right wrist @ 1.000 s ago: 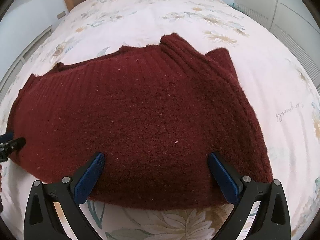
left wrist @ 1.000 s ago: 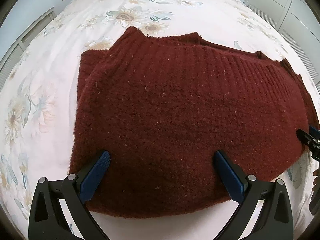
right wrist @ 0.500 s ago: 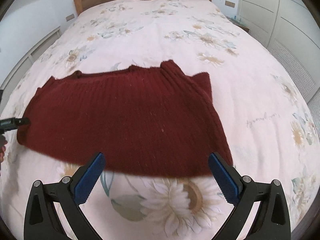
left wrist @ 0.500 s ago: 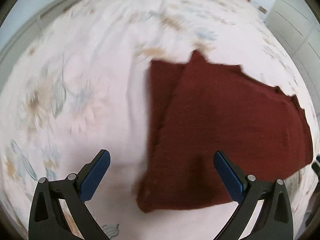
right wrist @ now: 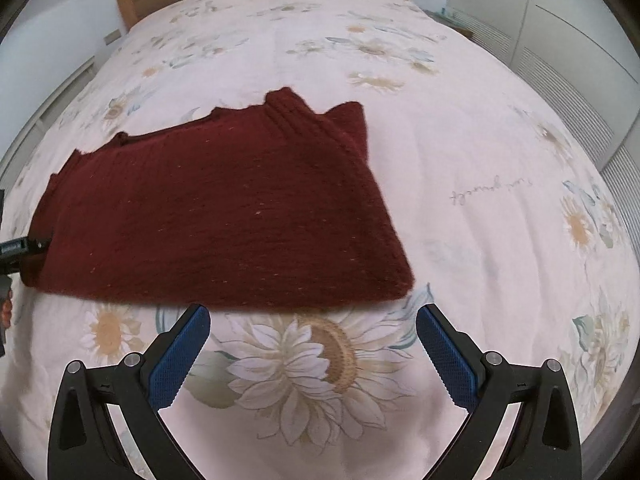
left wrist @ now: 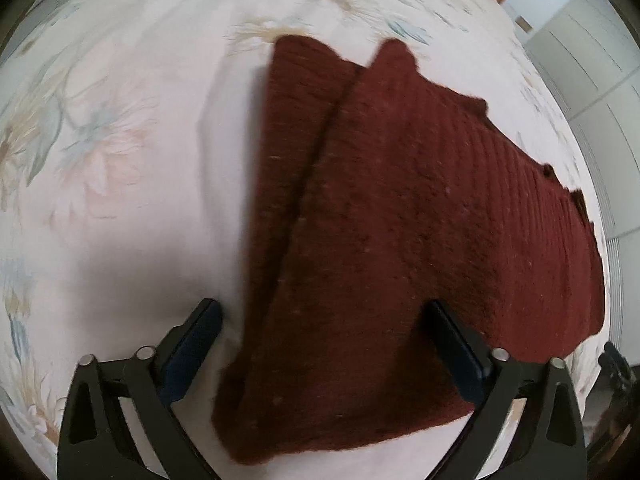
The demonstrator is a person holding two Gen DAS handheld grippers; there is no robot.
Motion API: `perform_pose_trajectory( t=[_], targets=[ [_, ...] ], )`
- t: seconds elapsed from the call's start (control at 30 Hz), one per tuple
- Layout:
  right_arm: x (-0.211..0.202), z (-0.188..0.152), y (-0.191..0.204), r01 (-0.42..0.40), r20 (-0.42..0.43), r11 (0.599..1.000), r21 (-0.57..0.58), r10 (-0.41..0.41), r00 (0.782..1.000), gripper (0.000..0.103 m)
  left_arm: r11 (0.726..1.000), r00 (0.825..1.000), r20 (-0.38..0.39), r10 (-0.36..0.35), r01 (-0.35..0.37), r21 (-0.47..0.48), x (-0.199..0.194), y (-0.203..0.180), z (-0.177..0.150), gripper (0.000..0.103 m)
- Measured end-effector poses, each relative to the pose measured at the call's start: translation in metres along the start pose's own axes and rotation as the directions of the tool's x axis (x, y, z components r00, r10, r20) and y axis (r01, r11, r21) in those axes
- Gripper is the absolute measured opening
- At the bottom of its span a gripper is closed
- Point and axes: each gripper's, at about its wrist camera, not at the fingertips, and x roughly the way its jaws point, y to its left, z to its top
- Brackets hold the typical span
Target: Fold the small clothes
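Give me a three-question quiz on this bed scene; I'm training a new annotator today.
1. True or false: the right tool grips the sweater.
2. What lies directly below the right tool? A) pillow B) printed flower C) towel
3. Fill in: the sweater's near corner sits between the ___ tool's fingers.

Key: 1 false; 2 B; 3 left.
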Motion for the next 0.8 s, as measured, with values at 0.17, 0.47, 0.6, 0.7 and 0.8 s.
perform_pose_trajectory(
  t=[0.17,0.47,0.6,0.7,0.8],
  targets=[
    [-0.005,0.000,-0.008,0.001,0.010,1.000,0.021,-0.001,1.000,0.103,0.998,0.998,-0.020,-0.053,0.054,0.032,-0.005,-0.018,0.002,0.041],
    [-0.020,0.006,-0.028,-0.024,0.054,0.998,0.060,0.021,0.998,0.103,0.994,0.999,-0.009,-0.036,0.037,0.100,-0.045,-0.065,0.016,0.027],
    [-0.028,0.007,-0.041,-0.039,0.076,0.996,0.086,0.033,0.997,0.103,0.988,0.997,0.014,-0.078,0.075,0.137,-0.067,-0.107,0.023,0.025],
    [-0.033,0.008,-0.052,-0.040,0.094,0.994,0.098,0.031,0.995,0.103,0.979,0.989,0.035,-0.144,0.137,0.150,-0.083,-0.141,0.032,0.024],
    [-0.039,0.010,-0.063,-0.041,0.111,0.992,0.119,0.028,0.993,0.103,0.963,0.977,0.041,-0.211,0.200,0.181,-0.088,-0.188,0.049,0.023]
  ],
)
